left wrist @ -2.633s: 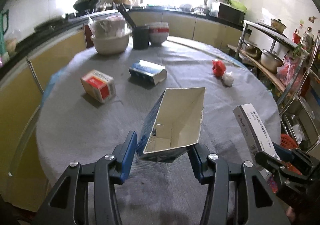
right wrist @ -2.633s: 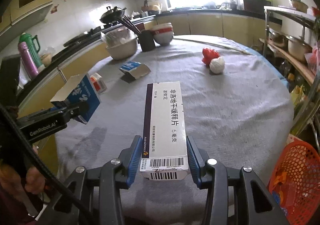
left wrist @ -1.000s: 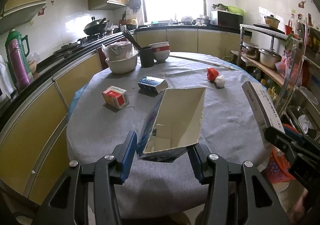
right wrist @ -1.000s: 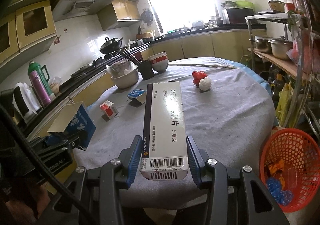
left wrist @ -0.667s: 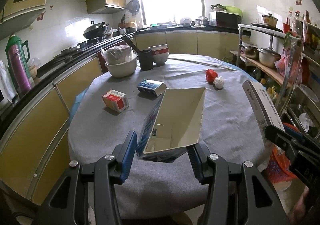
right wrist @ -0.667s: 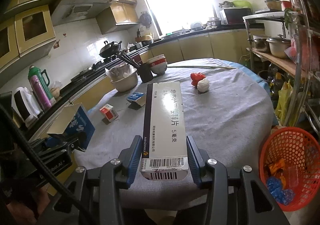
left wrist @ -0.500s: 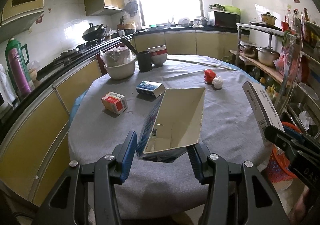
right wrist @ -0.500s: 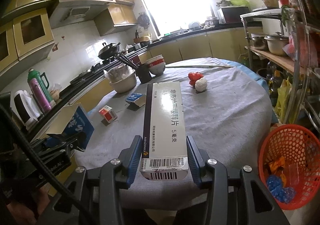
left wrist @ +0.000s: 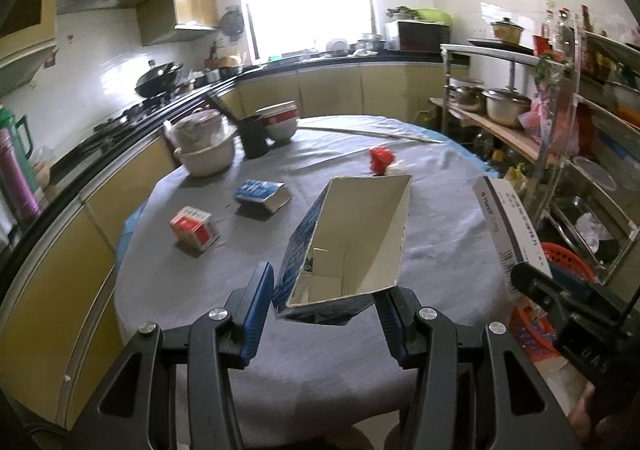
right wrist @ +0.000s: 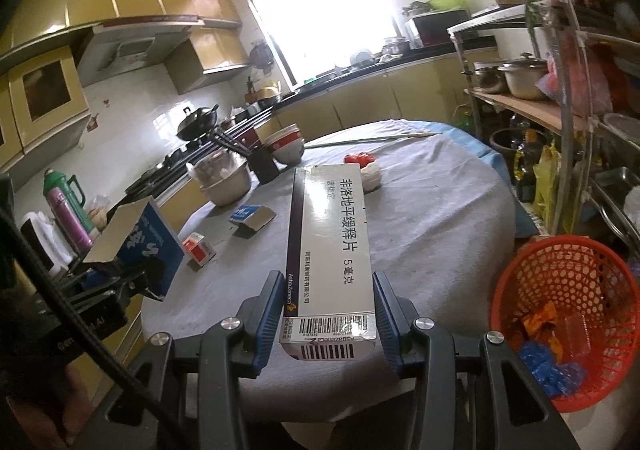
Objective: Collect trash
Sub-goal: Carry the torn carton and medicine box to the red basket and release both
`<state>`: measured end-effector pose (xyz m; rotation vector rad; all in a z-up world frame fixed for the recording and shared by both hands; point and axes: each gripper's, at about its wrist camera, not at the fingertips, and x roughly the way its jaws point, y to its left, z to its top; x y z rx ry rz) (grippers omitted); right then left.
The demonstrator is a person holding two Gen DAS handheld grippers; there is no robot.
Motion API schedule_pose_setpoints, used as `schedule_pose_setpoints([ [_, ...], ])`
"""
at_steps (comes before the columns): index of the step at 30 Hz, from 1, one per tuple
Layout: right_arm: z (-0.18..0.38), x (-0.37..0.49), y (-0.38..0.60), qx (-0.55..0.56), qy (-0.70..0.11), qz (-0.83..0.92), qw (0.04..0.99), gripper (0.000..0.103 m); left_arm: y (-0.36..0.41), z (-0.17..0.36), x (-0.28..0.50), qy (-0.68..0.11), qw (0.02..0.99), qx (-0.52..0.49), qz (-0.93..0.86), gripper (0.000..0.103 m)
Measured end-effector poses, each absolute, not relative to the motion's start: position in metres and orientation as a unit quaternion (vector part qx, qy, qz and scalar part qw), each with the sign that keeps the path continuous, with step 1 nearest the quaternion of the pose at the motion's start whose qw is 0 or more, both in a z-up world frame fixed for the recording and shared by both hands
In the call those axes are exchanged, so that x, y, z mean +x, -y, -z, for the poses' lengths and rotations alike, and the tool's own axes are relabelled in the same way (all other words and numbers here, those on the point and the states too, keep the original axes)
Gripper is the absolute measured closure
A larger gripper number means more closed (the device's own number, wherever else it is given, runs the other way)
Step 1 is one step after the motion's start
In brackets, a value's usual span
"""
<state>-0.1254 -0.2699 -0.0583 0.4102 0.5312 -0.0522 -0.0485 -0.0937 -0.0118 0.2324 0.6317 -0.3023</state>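
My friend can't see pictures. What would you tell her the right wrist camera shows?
The right gripper is shut on a long white medicine box, held above a round grey-clothed table. An orange basket with wrappers inside sits on the floor to the right.

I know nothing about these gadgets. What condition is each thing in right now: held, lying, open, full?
Left gripper: shut on the blue carton.
Blue carton: open-ended, looks empty, held off the table.
Right gripper: shut on the white box.
White box: closed, held flat.
Red box: lying on the table.
Small blue box: lying on the table.
Orange basket: upright on the floor, some trash inside.
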Motion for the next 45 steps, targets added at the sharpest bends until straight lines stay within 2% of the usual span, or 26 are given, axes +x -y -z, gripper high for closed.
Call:
schedule_pose_setpoints([
  [11, 0.057, -0.161, 0.341, 0.231, -0.229, 0.116, 0.938, 0.056, 0.174, 0.003, -0.041, -0.304, 0.916, 0.129, 0.228, 0.051],
  [25, 0.09, -0.213, 0.454, 0.311, -0.221, 0.246, 0.891, 0.056, 0.283, 0.016, -0.059, -0.315, 0.867, 0.195, 0.333, 0.051],
  [35, 0.125, -0.238, 0.5, 0.351, -0.246, 0.297, 0.853, 0.056, 0.35, 0.043, -0.076, -0.337, 0.809, 0.238, 0.419, 0.051],
  [45, 0.143, -0.226, 0.508, 0.362, -0.269, 0.292, 0.844, 0.056, 0.378, 0.078, -0.071, -0.379, 0.771, 0.254, 0.444, 0.051],
])
